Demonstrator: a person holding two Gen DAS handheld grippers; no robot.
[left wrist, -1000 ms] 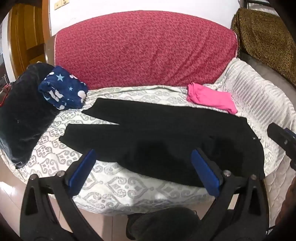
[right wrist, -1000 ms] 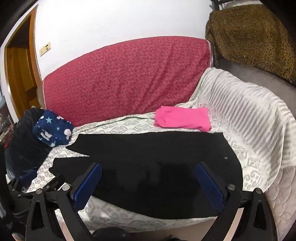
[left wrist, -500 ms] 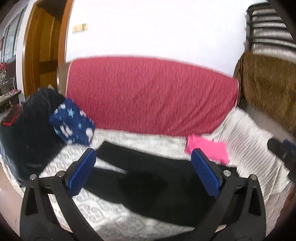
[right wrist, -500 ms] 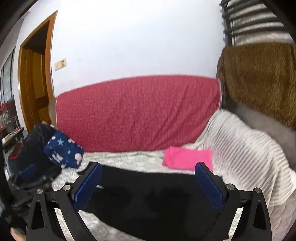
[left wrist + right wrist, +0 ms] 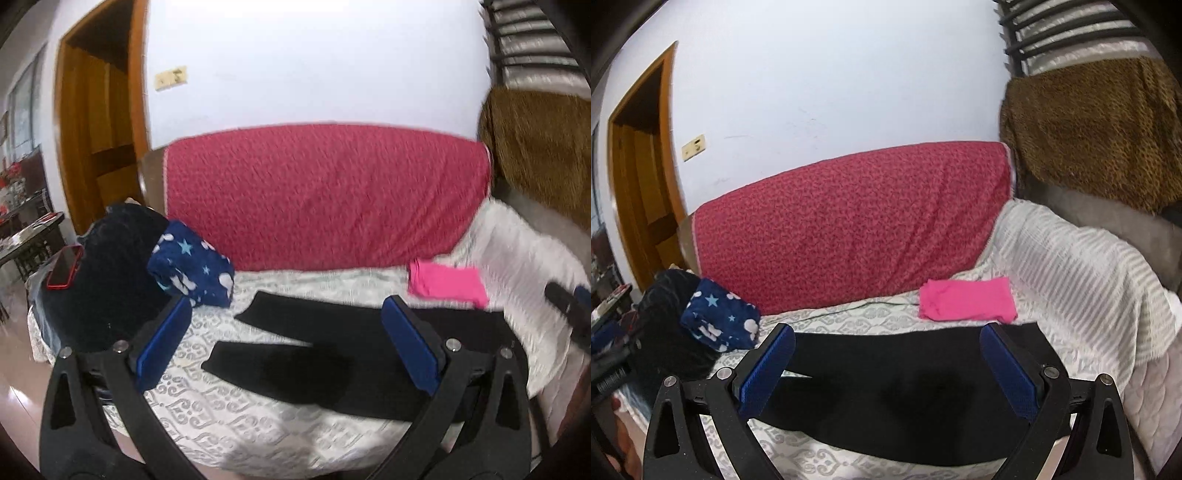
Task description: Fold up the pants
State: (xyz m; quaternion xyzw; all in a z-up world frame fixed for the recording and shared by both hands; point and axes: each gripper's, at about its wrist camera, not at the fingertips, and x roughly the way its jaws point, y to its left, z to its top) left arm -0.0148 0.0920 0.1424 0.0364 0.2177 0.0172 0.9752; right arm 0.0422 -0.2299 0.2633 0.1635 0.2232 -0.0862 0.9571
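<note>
While both tools are hovering short of the sofa's front edge, nothing is being gripped. Reading left to right: a dark bundle (image 5: 110, 280) is lying on the seat's left end with a red-cased phone (image 5: 64, 266) resting on top; beside it a blue star-print bundle (image 5: 192, 269) is sitting near the leg ends of the black pants (image 5: 332, 354). The pants are lying flat and unfolded on the patterned sofa cover (image 5: 221, 417), legs splayed apart to the left, waist to the right, just in front of a folded pink garment (image 5: 447, 282).

Left tool (image 5: 284, 343) — fingers spread wide, holding nothing. Right tool (image 5: 886, 373) — likewise standing wide apart and empty, facing the waist half.

Likely hazards, as judgement:
- The legs are lying apart, so folding before aligning them would probably leave a skewed stack.
- A deep pinch could be catching the loose cover along with the black fabric.
- A wide sweep at the left end could be nudging the star-print bundle or the phone.
</note>
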